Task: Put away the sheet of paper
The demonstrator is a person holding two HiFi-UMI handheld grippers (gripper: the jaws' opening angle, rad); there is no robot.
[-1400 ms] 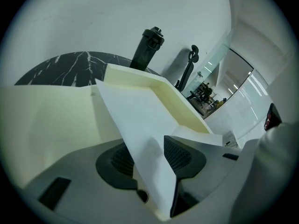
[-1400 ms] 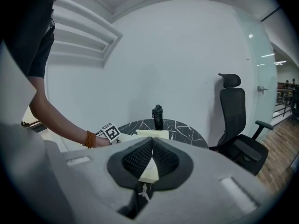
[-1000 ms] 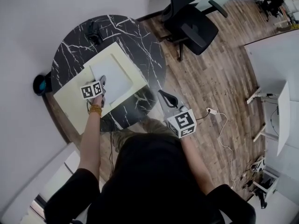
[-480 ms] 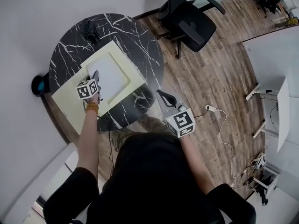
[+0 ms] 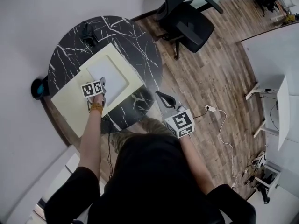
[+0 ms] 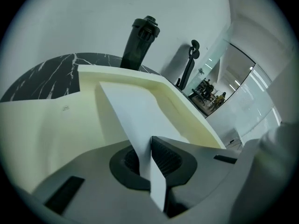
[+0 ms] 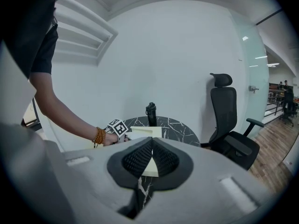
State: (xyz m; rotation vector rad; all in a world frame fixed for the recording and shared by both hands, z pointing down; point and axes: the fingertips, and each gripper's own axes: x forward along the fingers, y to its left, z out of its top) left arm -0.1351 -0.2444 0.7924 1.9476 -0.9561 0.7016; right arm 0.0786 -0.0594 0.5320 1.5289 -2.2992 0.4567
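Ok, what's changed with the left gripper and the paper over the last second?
The left gripper has just closed its jaws and now pinches an edge of the sheet of paper, which lies on the open pale yellow folder. The gripper itself barely shifted. Unchanged: the right gripper is held shut and empty, off the table; folder and sheet sit where they were.

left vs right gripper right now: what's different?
Grip: the left gripper has just been closing and is clamped on the sheet of paper; the right gripper is shut on nothing.
Place: the left gripper is over the table, at the yellow folder; the right gripper is at the table's near edge, away from the folder.
Shared: jaws together, and a marker cube on each.
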